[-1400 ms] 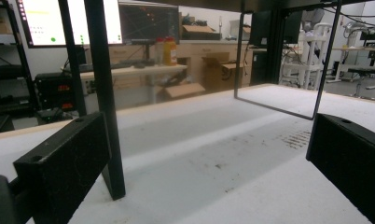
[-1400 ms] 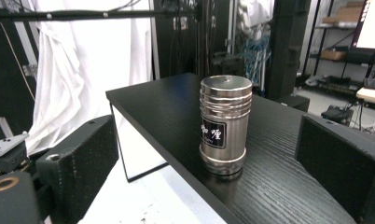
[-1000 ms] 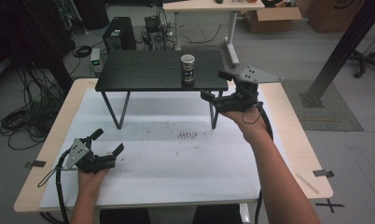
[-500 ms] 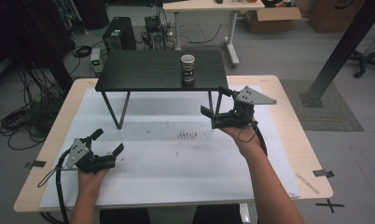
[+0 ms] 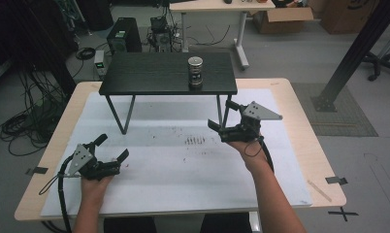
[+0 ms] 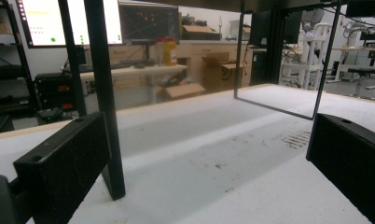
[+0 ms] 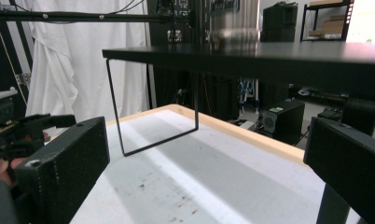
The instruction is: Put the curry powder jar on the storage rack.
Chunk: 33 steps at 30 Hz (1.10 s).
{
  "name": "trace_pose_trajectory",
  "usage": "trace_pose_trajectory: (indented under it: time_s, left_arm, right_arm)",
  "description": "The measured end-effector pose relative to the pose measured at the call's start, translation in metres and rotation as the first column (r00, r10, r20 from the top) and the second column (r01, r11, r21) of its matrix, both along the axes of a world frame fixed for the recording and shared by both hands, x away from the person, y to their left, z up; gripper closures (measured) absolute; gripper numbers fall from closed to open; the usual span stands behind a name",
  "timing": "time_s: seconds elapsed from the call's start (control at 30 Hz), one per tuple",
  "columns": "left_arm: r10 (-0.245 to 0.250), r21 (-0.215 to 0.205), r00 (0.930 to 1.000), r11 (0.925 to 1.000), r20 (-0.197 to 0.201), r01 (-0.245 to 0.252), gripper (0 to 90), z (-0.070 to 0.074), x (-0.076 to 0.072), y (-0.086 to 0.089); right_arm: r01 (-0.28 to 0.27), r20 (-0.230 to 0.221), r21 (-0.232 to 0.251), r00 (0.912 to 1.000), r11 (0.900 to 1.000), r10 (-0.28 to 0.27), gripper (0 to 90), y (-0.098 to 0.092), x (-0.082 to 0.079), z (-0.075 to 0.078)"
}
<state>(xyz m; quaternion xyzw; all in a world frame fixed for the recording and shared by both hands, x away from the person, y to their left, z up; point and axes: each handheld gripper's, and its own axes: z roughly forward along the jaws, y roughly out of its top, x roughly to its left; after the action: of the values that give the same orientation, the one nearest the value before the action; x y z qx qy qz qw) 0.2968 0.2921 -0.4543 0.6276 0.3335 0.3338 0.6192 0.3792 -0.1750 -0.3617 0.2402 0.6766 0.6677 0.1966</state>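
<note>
A metal can (image 5: 195, 71) with a dark band stands upright on a low black shelf (image 5: 149, 77) at the back of the table. My right gripper (image 5: 221, 114) hovers open just in front of the shelf's right leg, below and right of the can, holding nothing. In the right gripper view the gripper (image 7: 204, 168) looks under the shelf top (image 7: 269, 58), and the can (image 7: 234, 28) shows blurred above it. My left gripper (image 5: 113, 147) rests open and empty near the table's front left. In its own view the left gripper (image 6: 206, 158) faces a shelf leg (image 6: 104, 93).
A white sheet (image 5: 183, 165) with dark smudges (image 5: 195, 141) covers the wooden table (image 5: 324, 170). The shelf's thin wire legs (image 5: 127, 114) stand on it. A computer tower (image 5: 122, 36), cables and a desk sit on the floor beyond.
My right gripper has drawn back from the shelf top near the can, down and toward the near side. The left gripper has stayed put.
</note>
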Motion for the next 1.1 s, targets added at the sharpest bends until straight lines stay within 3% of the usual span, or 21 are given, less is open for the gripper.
trace_pose_trajectory:
  time_s: [0.73,1.1]
  left_arm:
    - [0.0,-0.001,1.0,1.0,0.001,0.0,0.2,0.0,0.0,0.0]
    - [-0.001,-0.002,1.0,1.0,0.001,0.001,0.2,0.0,0.0,0.0]
  right_arm:
    - [0.052,-0.07,0.006,0.9962,0.999,-0.052,0.0,-0.007,-0.001,-0.06]
    - [0.056,-0.092,0.013,0.9943,0.998,-0.055,0.0,-0.004,-0.007,-0.08]
